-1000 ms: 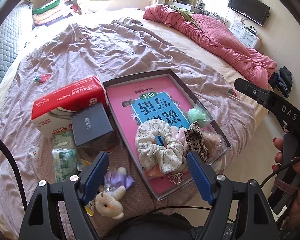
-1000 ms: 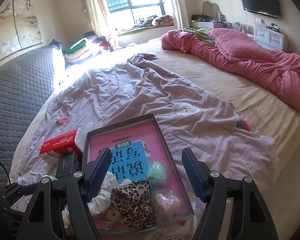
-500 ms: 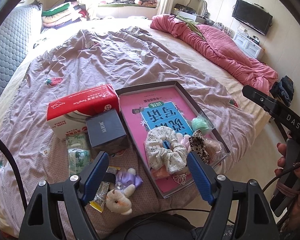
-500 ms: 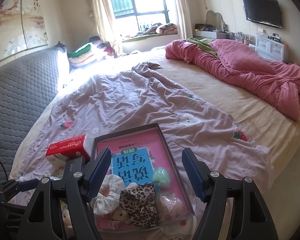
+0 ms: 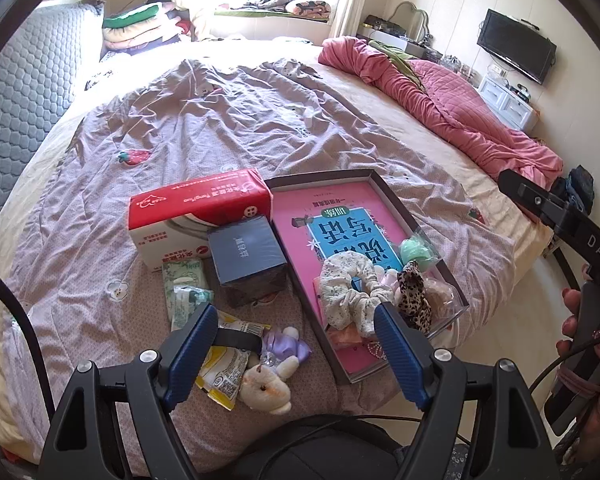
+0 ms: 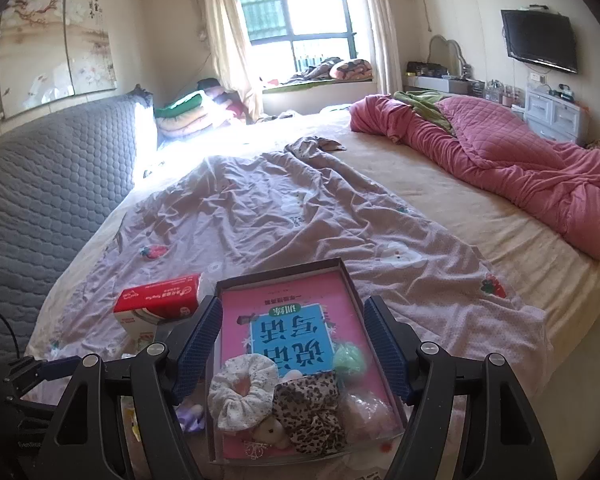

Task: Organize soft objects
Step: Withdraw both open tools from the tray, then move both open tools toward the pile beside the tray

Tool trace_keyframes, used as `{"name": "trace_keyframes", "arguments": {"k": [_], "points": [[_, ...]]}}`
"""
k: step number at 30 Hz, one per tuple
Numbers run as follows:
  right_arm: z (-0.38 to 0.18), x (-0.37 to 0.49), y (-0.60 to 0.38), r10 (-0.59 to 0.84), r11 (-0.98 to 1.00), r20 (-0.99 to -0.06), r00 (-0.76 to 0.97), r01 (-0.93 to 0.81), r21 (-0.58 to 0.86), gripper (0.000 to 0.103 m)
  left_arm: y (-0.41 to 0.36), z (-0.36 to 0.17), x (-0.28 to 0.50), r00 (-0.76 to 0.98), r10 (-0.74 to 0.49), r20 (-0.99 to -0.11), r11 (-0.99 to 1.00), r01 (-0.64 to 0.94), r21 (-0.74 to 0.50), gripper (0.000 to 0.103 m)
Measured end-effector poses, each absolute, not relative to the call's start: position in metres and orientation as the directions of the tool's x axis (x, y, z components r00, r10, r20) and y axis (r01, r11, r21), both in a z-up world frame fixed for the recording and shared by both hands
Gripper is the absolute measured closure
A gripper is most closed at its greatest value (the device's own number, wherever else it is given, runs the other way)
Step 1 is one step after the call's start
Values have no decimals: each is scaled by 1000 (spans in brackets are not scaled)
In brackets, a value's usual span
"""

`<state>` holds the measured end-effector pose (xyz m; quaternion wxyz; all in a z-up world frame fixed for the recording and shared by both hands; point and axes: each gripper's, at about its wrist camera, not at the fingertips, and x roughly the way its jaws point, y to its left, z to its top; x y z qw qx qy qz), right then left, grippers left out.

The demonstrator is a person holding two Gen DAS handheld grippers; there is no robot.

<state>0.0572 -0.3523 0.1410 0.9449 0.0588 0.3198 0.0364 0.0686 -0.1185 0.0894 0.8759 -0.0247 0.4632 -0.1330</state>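
1. Left gripper (image 5: 292, 354): jaws spread wide, nothing between the blue pads; it hangs above the near edge of the bed.
2. Right gripper (image 6: 292, 344): jaws likewise wide apart and empty, above the tray (image 6: 352, 276). In the left wrist view only its black body and part of a hand (image 5: 580, 336) show at the right edge.
3. Tray: shallow, dark-rimmed, on the lilac bedspread (image 5: 220, 120); its near corner juts past the bed's edge. A pink book (image 5: 340, 216) lines the bottom, its lower half covered.
4. Soft items in the tray's near end: white floral scrunchie (image 5: 350, 292), leopard scrunchie (image 5: 414, 300), a green puff (image 5: 414, 249) in clear wrap, a pale pink bundle (image 6: 366, 408) too blurred to identify. A small plush (image 6: 272, 432) is mostly buried beneath the 2 scrunchies.
5. Soft items on the bedspread, left of the tray: cream plush toy (image 5: 265, 388) touching a purple plush (image 5: 286, 344), both partly behind the left gripper's finger.
6. Others: red tissue pack (image 5: 200, 204), dark blue box (image 5: 248, 254) against it, green wipes packets (image 5: 184, 292), yellow snack packet (image 5: 224, 372), half covered.
7. Pink quilt (image 6: 500, 160): heaped at the far right of the bed.
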Motion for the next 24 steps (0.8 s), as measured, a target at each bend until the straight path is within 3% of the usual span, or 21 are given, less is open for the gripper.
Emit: {"name": "trace_keyframes", "arguments": {"k": [24], "points": [[130, 50, -278, 229, 971, -650, 725, -217, 99, 28, -24, 84, 59, 561, -187, -807, 977, 22, -211, 23]]}}
